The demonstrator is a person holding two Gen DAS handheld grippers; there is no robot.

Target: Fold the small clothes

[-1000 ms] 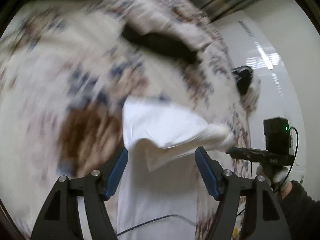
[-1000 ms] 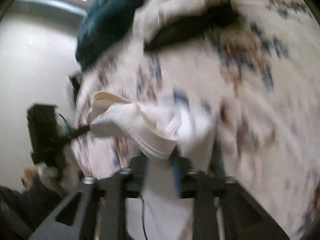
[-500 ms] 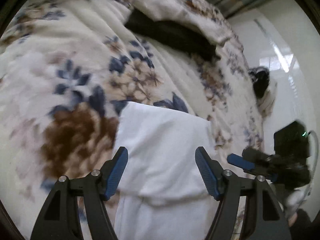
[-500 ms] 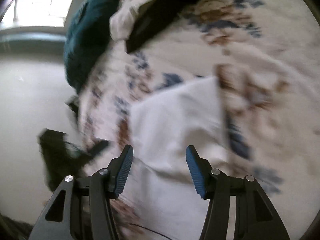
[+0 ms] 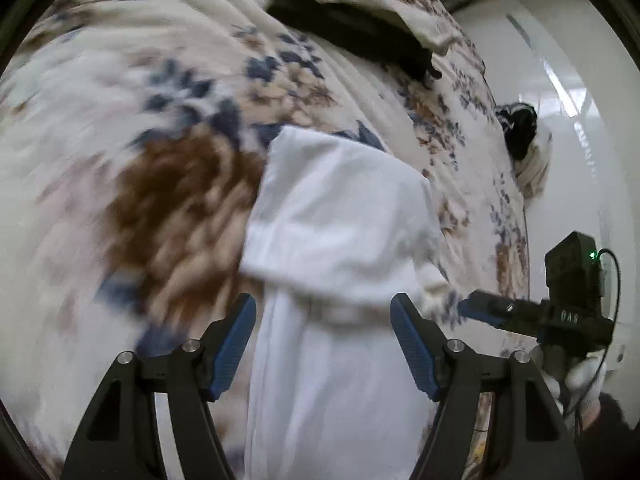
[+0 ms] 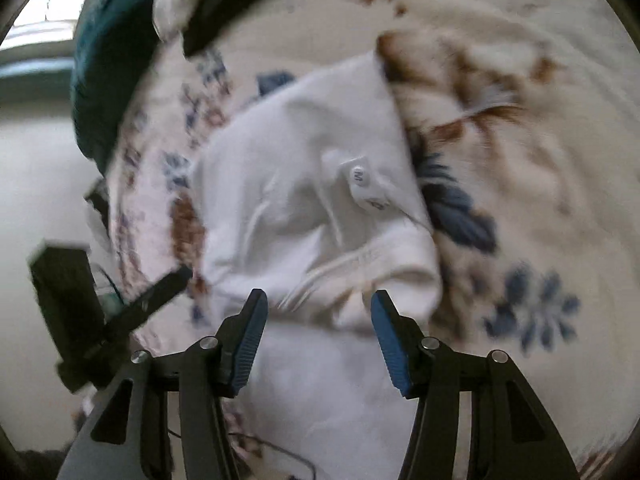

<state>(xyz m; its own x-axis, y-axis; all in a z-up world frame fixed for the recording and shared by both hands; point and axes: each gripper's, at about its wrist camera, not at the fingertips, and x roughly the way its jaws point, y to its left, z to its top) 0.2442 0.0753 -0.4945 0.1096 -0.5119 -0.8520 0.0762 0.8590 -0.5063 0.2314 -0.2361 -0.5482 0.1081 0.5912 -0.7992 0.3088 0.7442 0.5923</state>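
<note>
A small white garment (image 5: pixel 340 216) lies on the floral bedspread (image 5: pixel 132 152), its far part folded back over the near part. In the right wrist view the garment (image 6: pixel 304 184) shows a hem fold and a small white size label (image 6: pixel 362 178). My left gripper (image 5: pixel 323 340) is open and empty, its blue pads either side of the garment's lower part. My right gripper (image 6: pixel 318 334) is open and empty just in front of the folded edge. The right gripper also shows in the left wrist view (image 5: pixel 486 310), at the garment's right edge.
A black garment (image 5: pixel 352 28) lies at the far side of the bed under a folded quilt edge. A dark teal cushion (image 6: pixel 108 52) sits at the bed's far left. A black-and-white item (image 5: pixel 520 132) lies near the bed's right edge, by the white wall.
The right gripper let go of the garment and opened. The lifted part now lies folded flat on the rest. Both grippers drew back a little toward the near edge.
</note>
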